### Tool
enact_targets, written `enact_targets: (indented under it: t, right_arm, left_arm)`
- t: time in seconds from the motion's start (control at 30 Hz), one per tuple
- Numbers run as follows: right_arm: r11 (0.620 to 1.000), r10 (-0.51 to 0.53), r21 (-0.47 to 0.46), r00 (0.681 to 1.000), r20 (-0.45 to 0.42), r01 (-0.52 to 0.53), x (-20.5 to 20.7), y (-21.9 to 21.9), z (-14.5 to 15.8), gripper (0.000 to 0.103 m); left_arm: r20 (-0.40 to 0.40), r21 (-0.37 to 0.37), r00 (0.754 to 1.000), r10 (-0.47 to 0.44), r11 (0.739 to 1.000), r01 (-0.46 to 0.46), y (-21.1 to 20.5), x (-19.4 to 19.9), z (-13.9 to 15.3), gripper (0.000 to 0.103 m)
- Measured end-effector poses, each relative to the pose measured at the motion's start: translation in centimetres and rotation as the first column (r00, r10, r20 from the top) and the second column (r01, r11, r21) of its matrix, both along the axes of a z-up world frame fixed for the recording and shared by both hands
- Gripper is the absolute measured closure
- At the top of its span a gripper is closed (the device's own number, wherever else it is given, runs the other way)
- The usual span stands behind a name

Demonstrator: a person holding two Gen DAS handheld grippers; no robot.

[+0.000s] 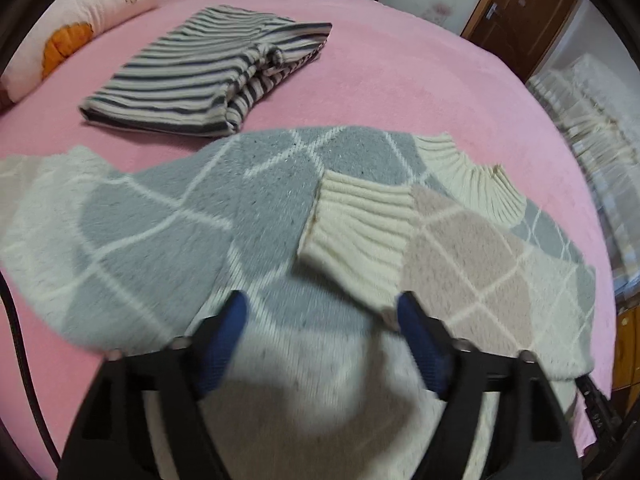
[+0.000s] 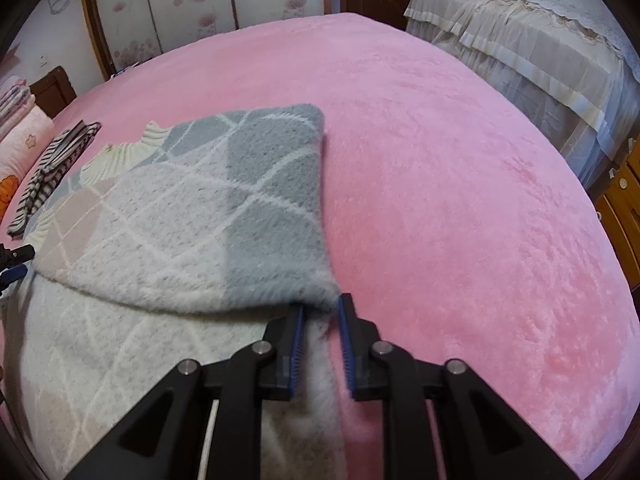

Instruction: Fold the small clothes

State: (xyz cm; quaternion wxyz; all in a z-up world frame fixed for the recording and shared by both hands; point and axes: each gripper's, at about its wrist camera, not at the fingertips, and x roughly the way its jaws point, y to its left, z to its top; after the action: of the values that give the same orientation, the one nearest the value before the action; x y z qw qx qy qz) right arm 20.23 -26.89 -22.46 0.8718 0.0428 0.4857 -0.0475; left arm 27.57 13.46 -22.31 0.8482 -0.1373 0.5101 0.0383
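Left claw (image 1: 322,312) gapes wide over the sweater (image 1: 160,208), holding nothing.

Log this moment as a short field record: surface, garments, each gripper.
surface: pink blanket
being folded: diamond-pattern sweater, one sleeve with cream cuff laid across the body
done: striped garment, folded, beside a pillow
left gripper: open above the sweater
right gripper: narrow gap, at the folded edge; grip unclear

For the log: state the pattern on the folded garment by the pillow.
Folded garment: dark-grey and cream stripes, clearest in left wrist view.
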Motion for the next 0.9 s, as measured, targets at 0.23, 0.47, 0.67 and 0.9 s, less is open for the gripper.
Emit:
enact_targets:
  t: [0.23, 0.47, 0.67, 0.9]
  right_arm:
    - [0.999, 0.001, 0.042, 0.997, 0.073, -0.004, -2.8, 0.0, 3.6, 0.058]
    - [0.997, -0.025, 0.08, 0.992, 0.127, 0.014, 1.4, -1.3, 5.9, 0.052]
    - [0.996, -0.02, 0.083, 0.998, 0.059, 0.015, 9.5, -1.8, 4.2, 0.052]
    - [0.993, 0.011, 0.118, 0.999, -0.032, -0.007, 14.5, -2.2, 1.7, 0.052]
  left_arm:
    - [0.102, 0.055, 0.992, -0.072, 0.996, 0.067, -2.3, -3.4, 5.0, 0.013]
    - [0.145, 0.079, 0.988, -0.056, 0.996, 0.045, -3.4, -1.3, 6.0, 0.012]
    - [0.122, 0.048, 0.993, 0.002, 0.999, -0.008, -2.9, 2.6, 4.2, 0.012]
    - [0.086, 0.09, 0.996, -0.016, 0.996, 0.008, -3.7, 5.9, 2.1, 0.012]
